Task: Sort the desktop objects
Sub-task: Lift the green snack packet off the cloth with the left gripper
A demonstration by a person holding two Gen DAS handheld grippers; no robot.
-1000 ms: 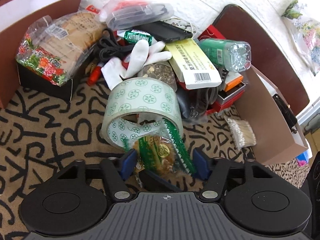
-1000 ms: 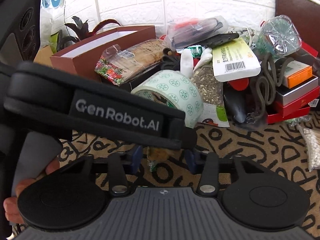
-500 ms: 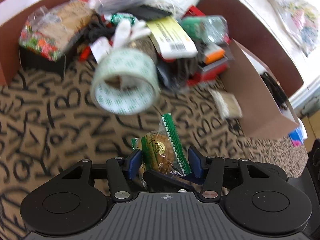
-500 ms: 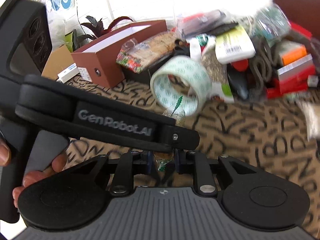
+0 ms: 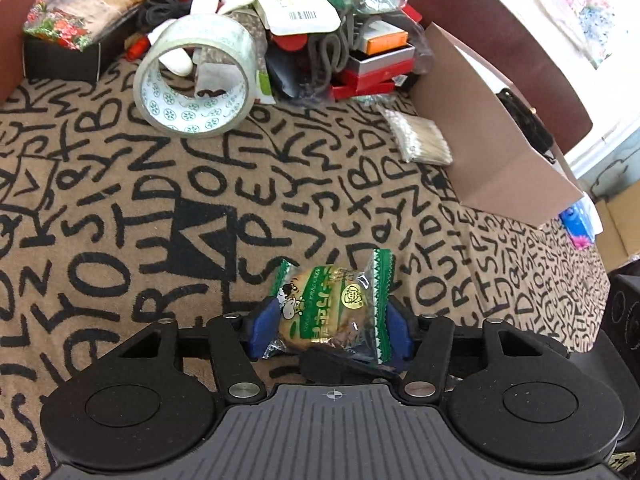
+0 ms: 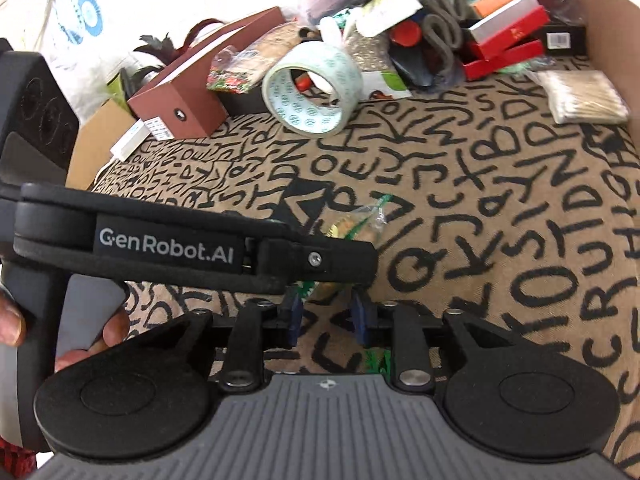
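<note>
My left gripper (image 5: pixel 326 326) is shut on a green-wrapped cookie packet (image 5: pixel 324 308) and holds it above the patterned cloth. In the right wrist view the left gripper's body (image 6: pixel 192 252) crosses in front, with the packet (image 6: pixel 352 224) showing past it. My right gripper (image 6: pixel 326 314) has its blue fingers a little apart with nothing between them. A roll of patterned tape (image 5: pixel 196 76) lies at the edge of the pile of mixed objects (image 5: pixel 312 28) at the far side.
A brown cardboard box (image 5: pixel 492 128) stands at the right, with a bag of cotton swabs (image 5: pixel 420 140) beside it. A dark red box (image 6: pixel 188 104) and a snack bag (image 5: pixel 76 12) are at the far left. The lettered cloth (image 5: pixel 120 208) covers the table.
My left gripper has pulled back from the pile with the cookie packet, away from the tape roll. The right gripper drew back with it and narrowed its fingers.
</note>
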